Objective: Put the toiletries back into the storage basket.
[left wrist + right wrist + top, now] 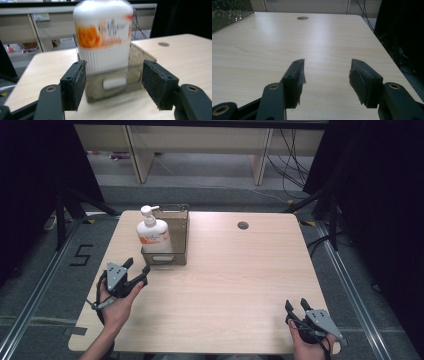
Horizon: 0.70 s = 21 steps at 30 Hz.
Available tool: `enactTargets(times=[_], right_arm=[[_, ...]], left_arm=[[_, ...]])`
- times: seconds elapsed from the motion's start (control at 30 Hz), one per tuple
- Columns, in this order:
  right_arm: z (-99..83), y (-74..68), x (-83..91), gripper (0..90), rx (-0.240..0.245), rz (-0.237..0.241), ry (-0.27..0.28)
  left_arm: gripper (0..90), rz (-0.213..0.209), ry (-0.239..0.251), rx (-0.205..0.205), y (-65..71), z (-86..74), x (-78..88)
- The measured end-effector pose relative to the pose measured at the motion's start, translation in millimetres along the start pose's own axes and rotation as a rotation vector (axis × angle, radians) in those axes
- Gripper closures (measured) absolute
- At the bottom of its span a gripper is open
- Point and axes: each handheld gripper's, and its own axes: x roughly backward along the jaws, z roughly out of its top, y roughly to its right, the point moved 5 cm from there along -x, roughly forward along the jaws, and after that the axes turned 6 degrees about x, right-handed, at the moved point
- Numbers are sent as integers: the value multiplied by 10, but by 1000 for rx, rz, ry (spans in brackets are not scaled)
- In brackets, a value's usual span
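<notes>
The left hand-held gripper [137, 267] is spread wide and holds nothing; its black jaws point at the white plastic pump bottle with an orange flower label [152, 234], which stands upright inside a brown, see-through rectangular basket [179, 236] just ahead of it, apart from both jaws. In the left gripper view the bottle [103, 37] and basket [112, 83] sit straight ahead, between the jaw lines. The right hand-held gripper [296, 305] is also spread wide and empty, over bare pale wooden worktop [235, 270], with bottle and basket well apart, off to its far left.
</notes>
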Motion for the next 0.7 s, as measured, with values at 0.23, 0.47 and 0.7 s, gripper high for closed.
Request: enactTargets(times=[0.23, 0.47, 0.7], right_arm=[[-7, 19, 15, 460, 6, -8, -19], [-9, 17, 18, 459, 9, -5, -26], [-10, 12, 6, 458, -2, 6, -7]], left_arm=[[355, -3, -29, -13, -91, -320, -2], [358, 5, -34, -33, -104, -440, -26], [359, 3, -30, -44, -93, -464, -32]])
